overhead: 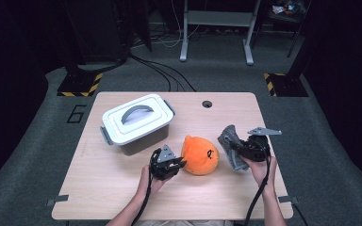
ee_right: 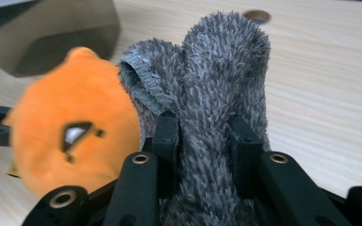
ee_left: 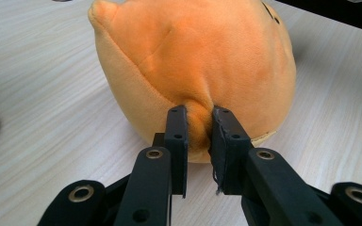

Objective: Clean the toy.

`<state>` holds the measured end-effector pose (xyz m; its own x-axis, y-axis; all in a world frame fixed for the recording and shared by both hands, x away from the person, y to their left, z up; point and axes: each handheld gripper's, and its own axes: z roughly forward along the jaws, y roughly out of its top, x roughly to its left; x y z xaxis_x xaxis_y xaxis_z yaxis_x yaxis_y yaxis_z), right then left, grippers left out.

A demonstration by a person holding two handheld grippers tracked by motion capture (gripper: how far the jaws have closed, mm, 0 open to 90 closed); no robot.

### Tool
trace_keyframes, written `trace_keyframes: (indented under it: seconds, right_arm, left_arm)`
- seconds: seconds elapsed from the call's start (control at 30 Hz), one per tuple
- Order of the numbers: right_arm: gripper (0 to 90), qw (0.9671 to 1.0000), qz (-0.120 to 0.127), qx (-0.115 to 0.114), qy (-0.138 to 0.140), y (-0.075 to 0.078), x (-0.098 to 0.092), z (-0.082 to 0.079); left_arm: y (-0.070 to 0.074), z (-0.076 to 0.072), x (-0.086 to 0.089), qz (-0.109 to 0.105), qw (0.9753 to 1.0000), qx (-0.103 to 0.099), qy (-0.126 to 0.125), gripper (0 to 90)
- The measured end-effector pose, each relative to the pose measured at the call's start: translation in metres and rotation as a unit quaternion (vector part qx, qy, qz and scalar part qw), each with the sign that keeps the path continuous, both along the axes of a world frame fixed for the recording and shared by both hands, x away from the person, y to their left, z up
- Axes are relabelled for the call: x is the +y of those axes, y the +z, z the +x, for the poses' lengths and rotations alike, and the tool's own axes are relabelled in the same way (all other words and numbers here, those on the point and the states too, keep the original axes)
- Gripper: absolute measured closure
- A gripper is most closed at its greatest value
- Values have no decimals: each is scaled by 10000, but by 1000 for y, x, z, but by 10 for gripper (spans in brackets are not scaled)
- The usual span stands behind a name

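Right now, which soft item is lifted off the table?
The grey cloth, pinched upright in the right hand-held gripper. The orange plush sits on the table.

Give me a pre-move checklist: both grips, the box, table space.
1. Left hand-held gripper pinching the orange plush: ok, jaws closed on a fold of fabric.
2. Right hand-held gripper holding the grey cloth: ok, cloth bunched between the jaws.
3. Plush lifted off the table: cannot tell.
4. White lid on the storage box: not ok if the box is the target, it is on.
5. Plush and cloth apart: cannot tell.
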<state>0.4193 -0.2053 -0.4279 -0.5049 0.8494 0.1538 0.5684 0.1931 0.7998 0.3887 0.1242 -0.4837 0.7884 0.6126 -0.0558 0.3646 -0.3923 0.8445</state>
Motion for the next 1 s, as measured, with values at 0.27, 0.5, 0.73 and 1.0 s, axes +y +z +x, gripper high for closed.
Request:
trace_keyframes:
  seconds: [0.27,0.5,0.73,1.0]
  right_arm:
    - [688,9992,40,-92,395,11,33,2]
    - [687,9976,-18,-143,675,15,59,8]
    - [687,9963,-48,-180,837,17,78,13]
    - [681,9947,-377,-221,929,11,99,12]
  left_arm:
    - [3,2,-8,34,10000,59,28,776]
    - [5,5,-12,54,9998,160,118,775]
    - [5,7,-16,17,9995,222,219,775]
    - [6,8,-20,23,9992,272,286,777]
